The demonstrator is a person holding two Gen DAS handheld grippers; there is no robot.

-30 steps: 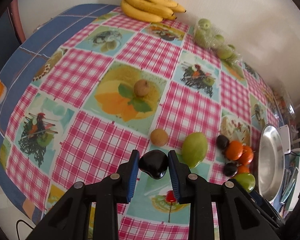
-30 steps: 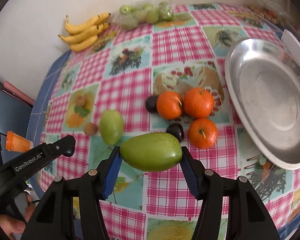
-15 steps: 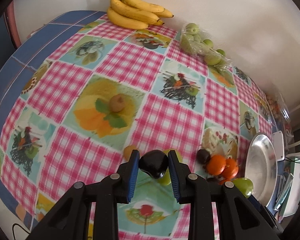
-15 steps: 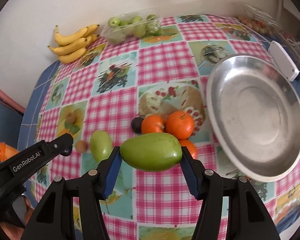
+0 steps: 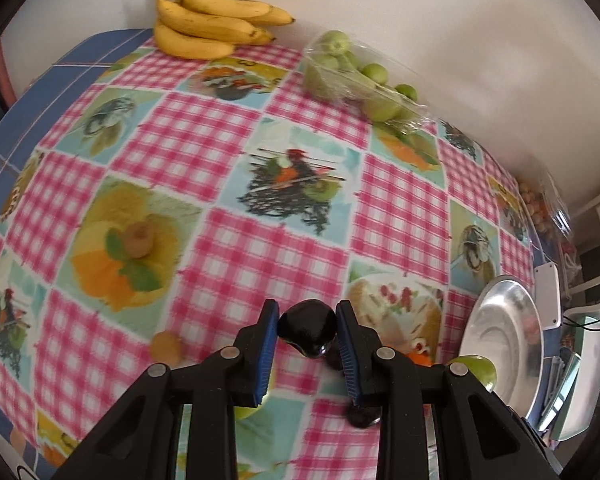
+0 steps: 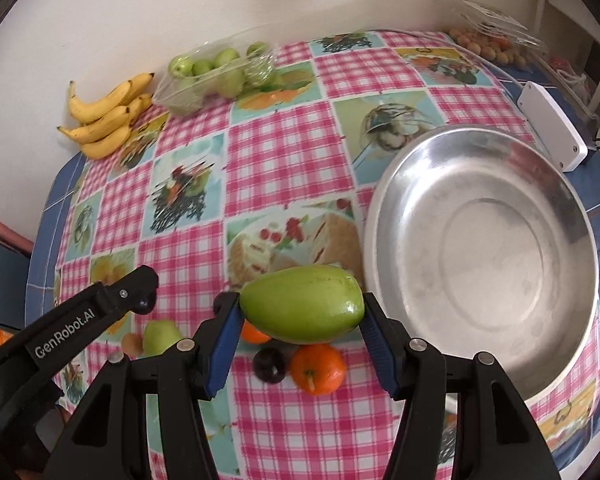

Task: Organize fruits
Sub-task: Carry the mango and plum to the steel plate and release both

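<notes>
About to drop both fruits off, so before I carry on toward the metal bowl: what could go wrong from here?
1. The green mango is pinched end to end by the right gripper; smooth and rounded, it may slip and land on the oranges below.
2. The left gripper holds its dark plum close beside the right one; they may collide at the metal bowl.

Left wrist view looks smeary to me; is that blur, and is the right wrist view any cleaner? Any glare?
Left wrist view: the tablecloth and loose brown fruit are smeared, while the dark plum in the left gripper stays sharp. Right wrist view: cleaner, the green mango in the right gripper crisp; soft sheen on the metal bowl, no harsh glare. Both bend the table's edges.
</notes>
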